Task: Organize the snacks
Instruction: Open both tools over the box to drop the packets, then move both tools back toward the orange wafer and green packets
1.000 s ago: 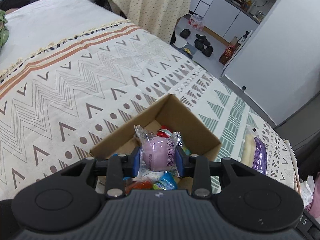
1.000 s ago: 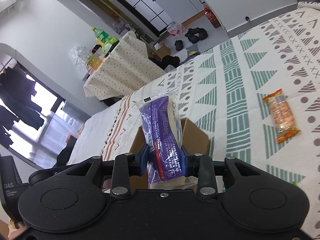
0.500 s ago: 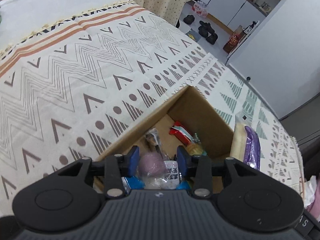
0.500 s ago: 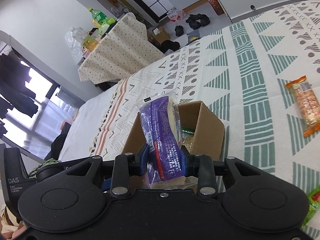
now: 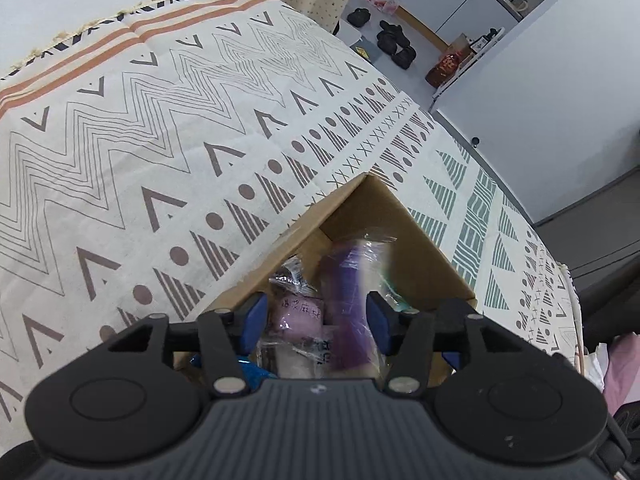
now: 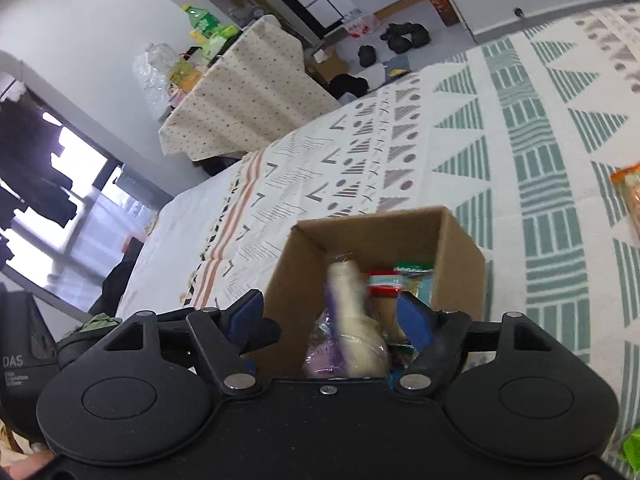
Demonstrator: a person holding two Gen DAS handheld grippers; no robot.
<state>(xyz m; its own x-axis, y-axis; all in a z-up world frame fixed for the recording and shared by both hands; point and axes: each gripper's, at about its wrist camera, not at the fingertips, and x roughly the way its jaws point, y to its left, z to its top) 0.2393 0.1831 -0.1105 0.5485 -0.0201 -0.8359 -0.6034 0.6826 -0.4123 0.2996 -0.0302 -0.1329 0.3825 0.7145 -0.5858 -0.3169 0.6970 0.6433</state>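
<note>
An open cardboard box sits on the patterned bedspread. My left gripper hovers just above it, open, nothing between its blue pads. Below it in the box lies a pink wrapped snack. Beside that, a long purple-and-white pack shows blurred inside the box. My right gripper is open over the same box, and the purple-and-white pack is blurred and free between its spread fingers. Red and green packets lie deeper in the box.
An orange wrapped snack lies on the bedspread to the right of the box, and a green packet shows at the lower right edge. A cloth-covered table and shoes on the floor stand beyond the bed.
Both grippers opened. The left let go of the pink snack into the box. The right moved over the box and released the purple-and-white pack, which is dropping in.
</note>
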